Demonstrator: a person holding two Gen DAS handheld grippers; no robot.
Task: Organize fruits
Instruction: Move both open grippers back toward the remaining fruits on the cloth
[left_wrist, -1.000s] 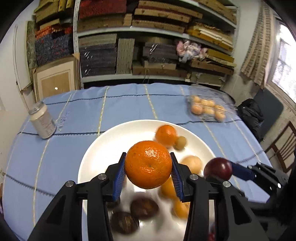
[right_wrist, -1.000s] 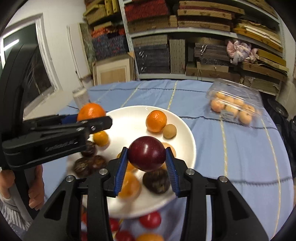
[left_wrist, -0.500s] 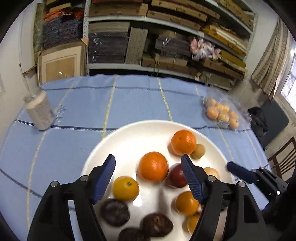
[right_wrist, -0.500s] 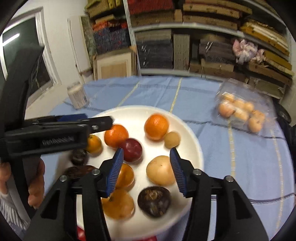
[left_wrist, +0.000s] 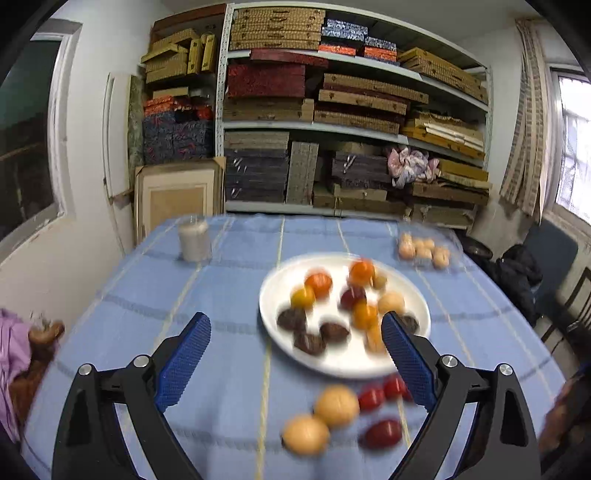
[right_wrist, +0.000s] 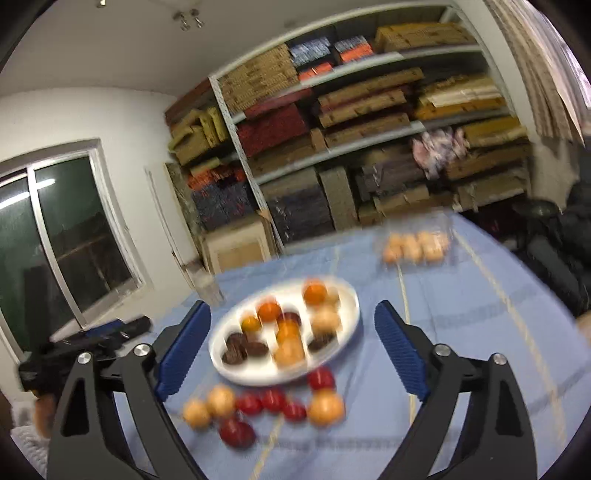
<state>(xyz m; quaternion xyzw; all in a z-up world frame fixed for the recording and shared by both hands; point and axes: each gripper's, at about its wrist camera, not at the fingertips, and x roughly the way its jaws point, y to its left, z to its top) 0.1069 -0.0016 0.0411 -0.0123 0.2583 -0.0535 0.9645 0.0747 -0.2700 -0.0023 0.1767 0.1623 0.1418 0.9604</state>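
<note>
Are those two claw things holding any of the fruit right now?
No. The left gripper and right gripper have just been opening; both are open with nothing between their pads. The fruit lies on the white plate and tablecloth.

A table covered with a light blue cloth (left_wrist: 229, 280) crossed by pale yellow and darker blue lines fills the lower part of both views. A round white plate (left_wrist: 275, 291) rests on the cloth near the middle. At the far left stands a pale cylindrical jar (left_wrist: 193, 240). At the far right sits a clear plastic box of pale orange fruit (left_wrist: 423, 250). On the bare cloth just in front of the plate lies a loose cluster of fruit: two tan round ones (left_wrist: 321, 419) side by side and several small red ones (left_wrist: 382, 430). Everything is blurred.
</note>
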